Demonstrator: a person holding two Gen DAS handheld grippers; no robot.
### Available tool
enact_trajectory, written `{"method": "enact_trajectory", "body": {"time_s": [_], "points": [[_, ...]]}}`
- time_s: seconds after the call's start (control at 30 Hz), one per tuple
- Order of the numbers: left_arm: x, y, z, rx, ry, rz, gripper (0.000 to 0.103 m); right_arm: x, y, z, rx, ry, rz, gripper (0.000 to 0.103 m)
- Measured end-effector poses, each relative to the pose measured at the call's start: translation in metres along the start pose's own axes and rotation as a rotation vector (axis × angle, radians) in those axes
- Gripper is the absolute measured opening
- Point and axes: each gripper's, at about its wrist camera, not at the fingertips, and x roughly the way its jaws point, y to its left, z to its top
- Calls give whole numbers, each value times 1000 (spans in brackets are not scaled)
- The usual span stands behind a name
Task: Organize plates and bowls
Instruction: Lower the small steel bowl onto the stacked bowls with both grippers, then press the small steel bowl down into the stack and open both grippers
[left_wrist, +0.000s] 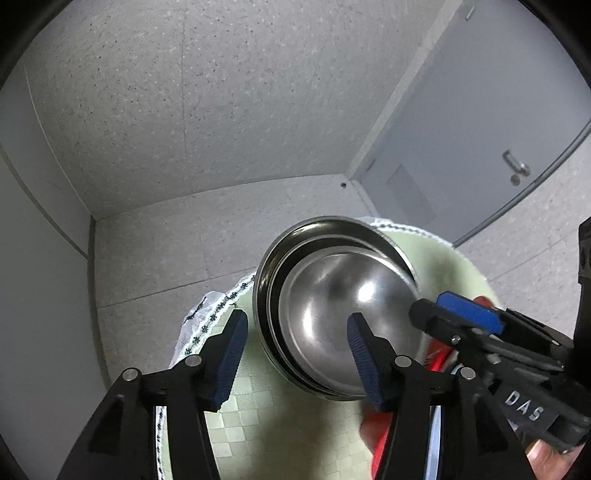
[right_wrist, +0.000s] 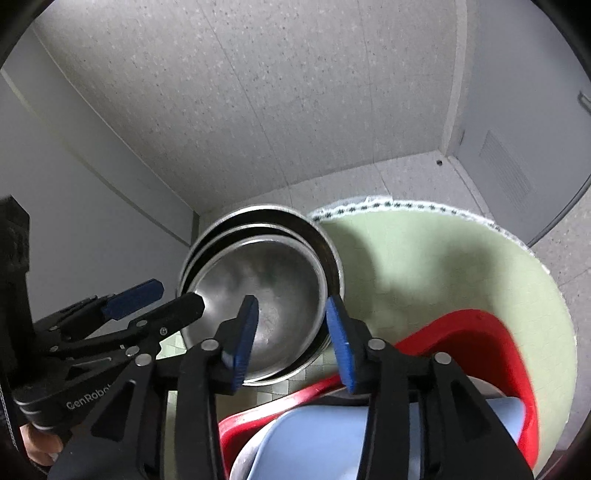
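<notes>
Steel bowls (left_wrist: 332, 310) are sitting nested on the green mat (left_wrist: 295, 424), beside the red dish (right_wrist: 480, 343). Both grippers, left (left_wrist: 295, 354) and right (right_wrist: 291, 339), are hovering wide open, each straddling the stack's rim, gripping nothing.

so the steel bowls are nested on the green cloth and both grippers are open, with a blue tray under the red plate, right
One thing is wrong: the right wrist view shows the blue plate lying on a red tray, not under it. The steel bowls are nested on the green cloth, and both the left gripper and right gripper are open.
</notes>
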Motion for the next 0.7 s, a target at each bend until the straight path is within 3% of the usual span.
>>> {"method": "enact_trajectory", "body": {"time_s": [0.07, 0.13, 0.2, 0.7], "points": [[-8, 7, 0, -29, -21, -3, 61, -10, -2, 2, 1, -24, -3, 49], [-16, 15, -3, -53, -49, 1, 70, -16, -5, 4, 1, -39, -19, 61], [-21, 25, -3, -80, -70, 11, 75, -19, -11, 6, 7, -48, -32, 63], [26, 42, -8, -143, 20, 1, 74, 37, -19, 14, -15, 84, -52, 66]]}}
